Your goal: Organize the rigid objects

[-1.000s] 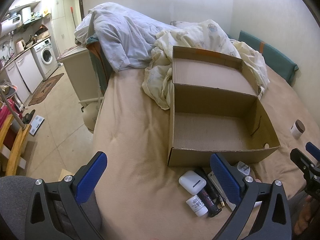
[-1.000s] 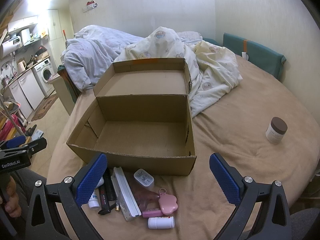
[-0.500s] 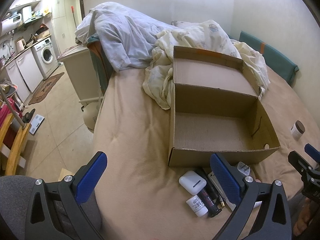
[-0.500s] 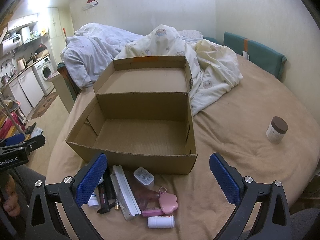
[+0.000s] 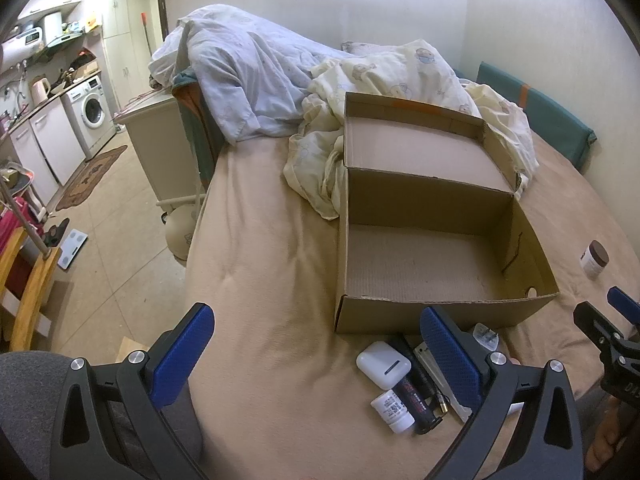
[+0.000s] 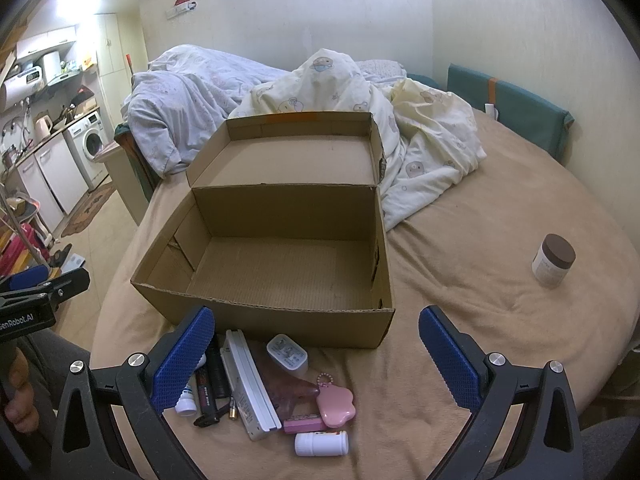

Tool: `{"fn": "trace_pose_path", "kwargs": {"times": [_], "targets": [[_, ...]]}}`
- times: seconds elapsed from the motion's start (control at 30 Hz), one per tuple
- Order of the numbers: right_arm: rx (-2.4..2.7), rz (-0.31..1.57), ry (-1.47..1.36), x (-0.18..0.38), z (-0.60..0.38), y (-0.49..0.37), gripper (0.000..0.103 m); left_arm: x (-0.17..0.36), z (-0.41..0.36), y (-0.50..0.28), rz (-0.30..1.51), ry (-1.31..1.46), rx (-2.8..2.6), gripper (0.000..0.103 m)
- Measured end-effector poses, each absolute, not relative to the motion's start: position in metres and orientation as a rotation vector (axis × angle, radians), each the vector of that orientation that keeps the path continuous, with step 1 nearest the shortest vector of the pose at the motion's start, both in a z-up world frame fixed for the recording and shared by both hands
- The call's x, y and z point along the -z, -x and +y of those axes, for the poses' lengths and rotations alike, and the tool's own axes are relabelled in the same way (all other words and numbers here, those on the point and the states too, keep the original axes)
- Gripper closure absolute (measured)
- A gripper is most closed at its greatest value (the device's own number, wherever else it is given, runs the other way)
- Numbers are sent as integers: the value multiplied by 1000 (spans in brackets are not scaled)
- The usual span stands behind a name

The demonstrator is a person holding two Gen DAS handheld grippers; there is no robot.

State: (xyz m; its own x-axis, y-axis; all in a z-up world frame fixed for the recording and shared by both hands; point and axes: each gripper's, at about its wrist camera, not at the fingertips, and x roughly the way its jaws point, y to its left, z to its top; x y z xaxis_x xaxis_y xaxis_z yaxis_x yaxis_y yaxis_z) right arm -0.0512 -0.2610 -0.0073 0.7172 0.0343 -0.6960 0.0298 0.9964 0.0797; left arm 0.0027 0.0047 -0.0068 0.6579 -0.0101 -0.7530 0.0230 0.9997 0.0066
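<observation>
Now: both grippers, left (image 5: 316,354) and right (image 6: 316,354), jaws spread, empty. Pick bottle (image 6: 321,444) first; drop into box (image 6: 280,276).

A pale blue duvet (image 6: 188,92) and a cream bear-print quilt (image 6: 424,132) lay bunched on the tan bed (image 6: 460,304). A washing machine (image 5: 93,112) stood beside white cabinets (image 5: 44,148), near a brown floor mat (image 5: 90,178).

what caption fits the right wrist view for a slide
Open right gripper above small items beside an empty brown cardboard box on a tan bed.
</observation>
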Motion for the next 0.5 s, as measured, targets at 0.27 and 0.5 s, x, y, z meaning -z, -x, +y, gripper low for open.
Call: {"fn": "trace_pose_path", "kwargs": {"times": [0.27, 0.5], "targets": [[-2, 771, -82, 8, -261, 52, 0, 7, 5, -3, 852, -16, 19, 0], [-3, 768, -82, 7, -261, 51, 0, 7, 4, -3, 852, -18, 21, 0]]}}
